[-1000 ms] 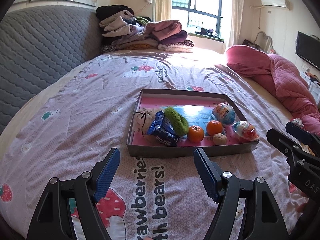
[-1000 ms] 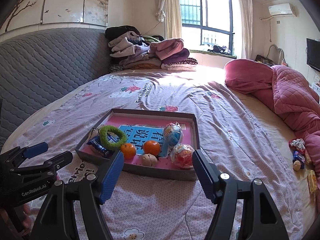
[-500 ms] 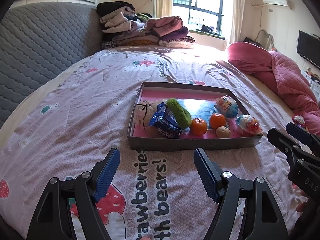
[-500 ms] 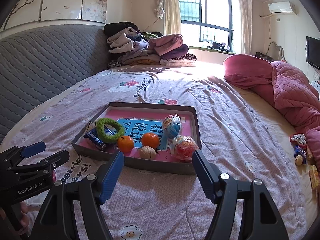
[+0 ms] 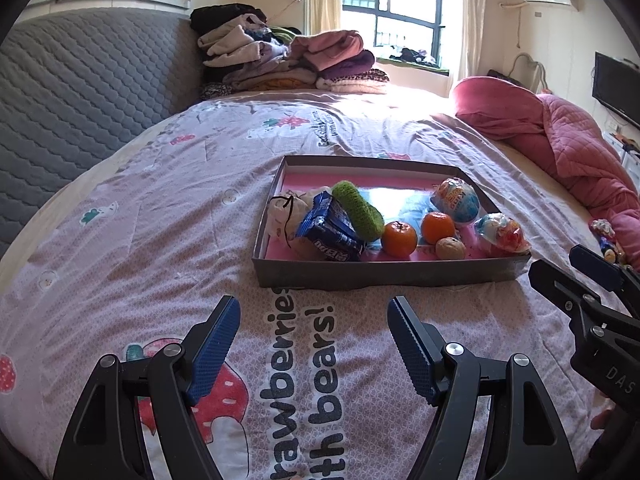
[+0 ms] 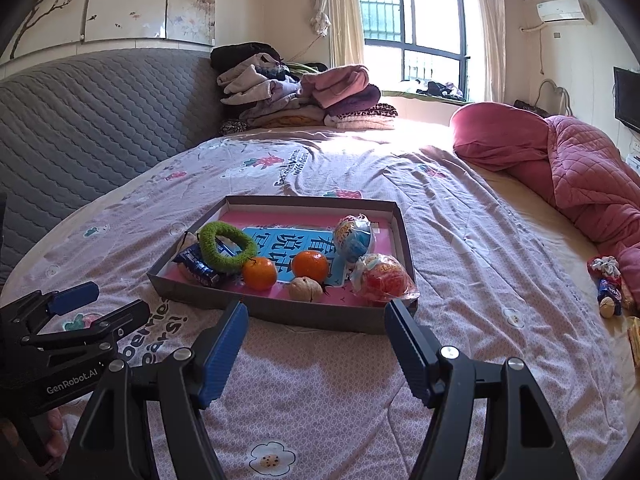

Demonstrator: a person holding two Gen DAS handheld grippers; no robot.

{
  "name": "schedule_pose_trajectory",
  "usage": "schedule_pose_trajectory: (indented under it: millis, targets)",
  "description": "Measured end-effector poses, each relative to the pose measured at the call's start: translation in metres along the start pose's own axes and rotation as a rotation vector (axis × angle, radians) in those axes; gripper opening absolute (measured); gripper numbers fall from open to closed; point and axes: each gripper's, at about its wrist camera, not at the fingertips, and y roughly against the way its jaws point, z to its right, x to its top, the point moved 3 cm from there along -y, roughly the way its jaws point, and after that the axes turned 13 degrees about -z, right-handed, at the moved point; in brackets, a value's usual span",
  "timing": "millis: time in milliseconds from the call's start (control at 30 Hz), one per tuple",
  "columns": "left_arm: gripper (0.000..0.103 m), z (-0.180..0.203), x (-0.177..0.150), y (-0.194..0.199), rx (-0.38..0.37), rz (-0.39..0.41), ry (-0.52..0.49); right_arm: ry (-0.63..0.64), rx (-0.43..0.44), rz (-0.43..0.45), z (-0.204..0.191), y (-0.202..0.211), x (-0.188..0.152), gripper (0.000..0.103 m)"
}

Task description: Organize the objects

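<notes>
Shallow box [image 6: 312, 316] sits mid-bed, already holding two oranges [image 6: 259, 273], walnut, green ring [image 6: 226, 246] and wrapped toys. Loose items [image 6: 608, 292] lie at the bed's right edge, beside the pink quilt. Left gripper [image 5: 312, 344] and right gripper [image 6: 316, 344]: jaws spread, empty. Likely next: right gripper reaches for the strays; approach low, pinch one item at a time.

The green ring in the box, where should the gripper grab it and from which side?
Probably the raised arc of the green ring, taken from above with one finger through the hole. It leans tilted on the blue packet, so that upper rim stands clear of the box floor, while its low end sits close to an orange.
</notes>
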Motion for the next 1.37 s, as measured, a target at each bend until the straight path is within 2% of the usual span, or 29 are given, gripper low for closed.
schedule_pose_trajectory:
  millis: [333, 700, 933, 1367]
  targets:
    - [0.077, 0.001, -0.007, -0.003, 0.007, 0.007, -0.014, -0.023, -0.006, -0.012, 0.001, -0.009, -0.014, 0.070]
    - [0.077, 0.000, -0.017, -0.012, 0.005, -0.019, -0.015, -0.067, -0.009, -0.042, 0.010, -0.019, -0.027, 0.070]
    - [0.077, -0.003, -0.023, -0.019, -0.030, -0.035, -0.002, -0.071, -0.021, -0.064, 0.010, -0.025, -0.034, 0.070]
    - [0.077, -0.001, -0.031, -0.022, -0.008, -0.045, -0.025, -0.070, -0.028, -0.089, 0.011, -0.032, -0.039, 0.070]
